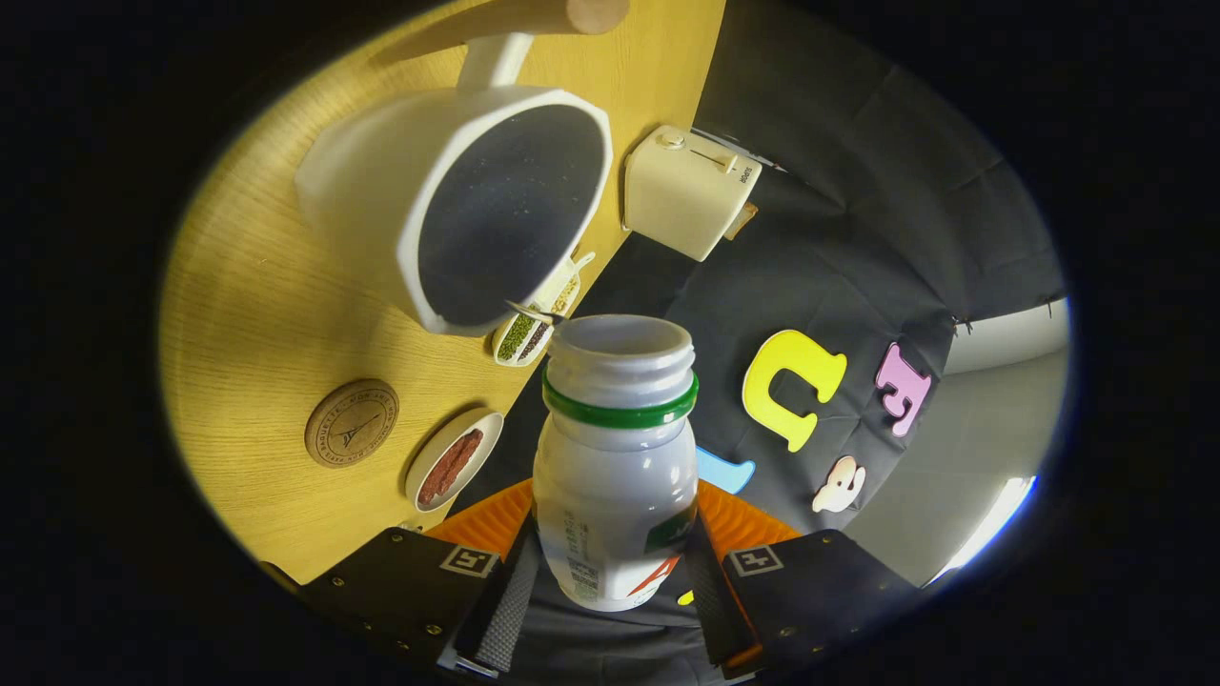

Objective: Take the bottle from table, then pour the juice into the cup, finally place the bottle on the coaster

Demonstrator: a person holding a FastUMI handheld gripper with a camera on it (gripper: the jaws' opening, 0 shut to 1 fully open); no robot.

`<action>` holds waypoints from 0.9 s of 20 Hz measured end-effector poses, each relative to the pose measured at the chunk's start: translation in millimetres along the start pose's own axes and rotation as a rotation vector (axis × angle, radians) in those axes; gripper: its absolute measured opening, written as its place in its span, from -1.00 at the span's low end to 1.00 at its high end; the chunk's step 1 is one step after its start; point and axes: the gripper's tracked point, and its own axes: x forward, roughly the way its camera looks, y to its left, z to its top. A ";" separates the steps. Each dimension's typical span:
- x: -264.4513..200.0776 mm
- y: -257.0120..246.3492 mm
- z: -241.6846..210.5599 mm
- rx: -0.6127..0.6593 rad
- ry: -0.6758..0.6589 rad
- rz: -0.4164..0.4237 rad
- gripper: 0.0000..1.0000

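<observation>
A white plastic bottle [615, 467] with a green neck ring and no cap sits between my fingers, and my gripper [610, 586] is shut on its lower body. The view is rolled hard, so the bottle is tilted with its open mouth toward a white cup [457, 205] with a dark inside that stands on the wooden table [248, 314] just beyond the mouth. I cannot see any juice flowing. A round wooden coaster [352, 423] lies on the table, off to the side of the bottle and nearer to me than the cup.
A small white dish [454, 459] with something brown lies beside the coaster. A divided dish [534, 329] with green bits sits between cup and bottle mouth. A cream toaster [686, 191] stands at the table's far edge. A wooden rod [534, 17] shows past the cup's handle.
</observation>
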 end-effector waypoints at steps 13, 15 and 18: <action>-2.7 0.7 -1.6 -0.040 -0.001 0.022 0.45; -2.8 0.9 -2.1 -0.046 0.001 0.028 0.45; -2.5 2.5 -1.4 -0.038 -0.001 0.031 0.45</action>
